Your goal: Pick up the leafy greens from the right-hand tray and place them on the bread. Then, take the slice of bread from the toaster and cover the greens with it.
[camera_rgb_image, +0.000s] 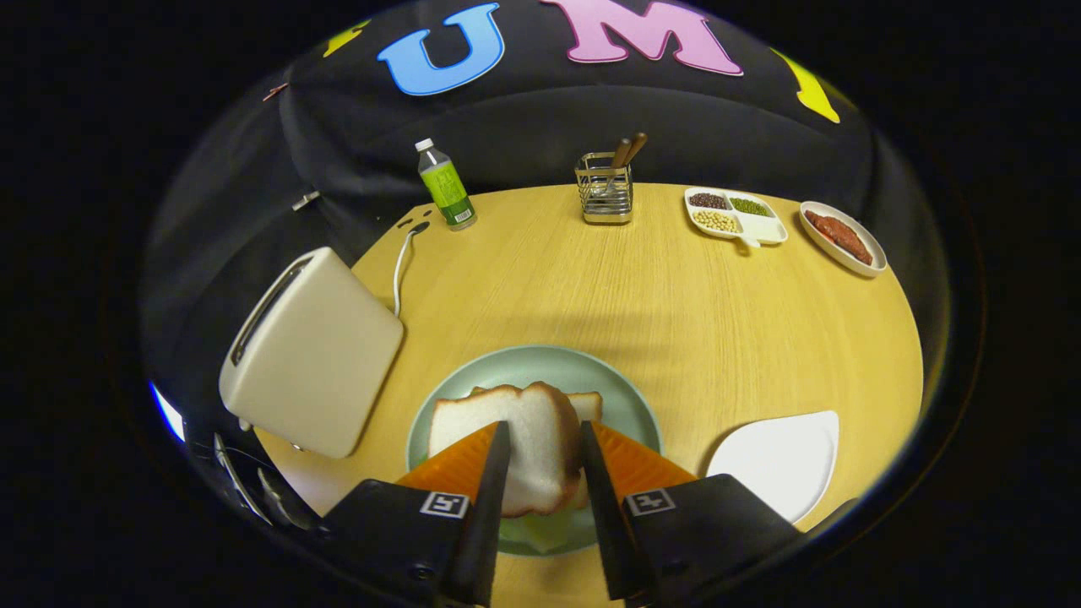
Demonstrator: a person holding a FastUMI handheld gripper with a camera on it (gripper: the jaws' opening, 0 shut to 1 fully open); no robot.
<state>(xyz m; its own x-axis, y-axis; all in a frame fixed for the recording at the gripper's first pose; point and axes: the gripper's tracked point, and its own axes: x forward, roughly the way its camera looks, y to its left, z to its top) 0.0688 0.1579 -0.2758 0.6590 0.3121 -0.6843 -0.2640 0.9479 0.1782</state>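
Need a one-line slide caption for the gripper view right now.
Gripper shut on bread slice above the green plate, toaster alongside.

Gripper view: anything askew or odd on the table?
Nothing spilled or damaged. The bread slice sits tilted between the fingers above the green plate, where another slice lies. The toaster stands at an angle.

Gripper (545, 460) fingers clamp bread slice (528, 443) above green plate (629, 401); toaster (312, 350) beside plate.

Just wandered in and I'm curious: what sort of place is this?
Probably a staged kitchen table in a booth: a toaster, a green plate, and the tool shut on a bread slice.
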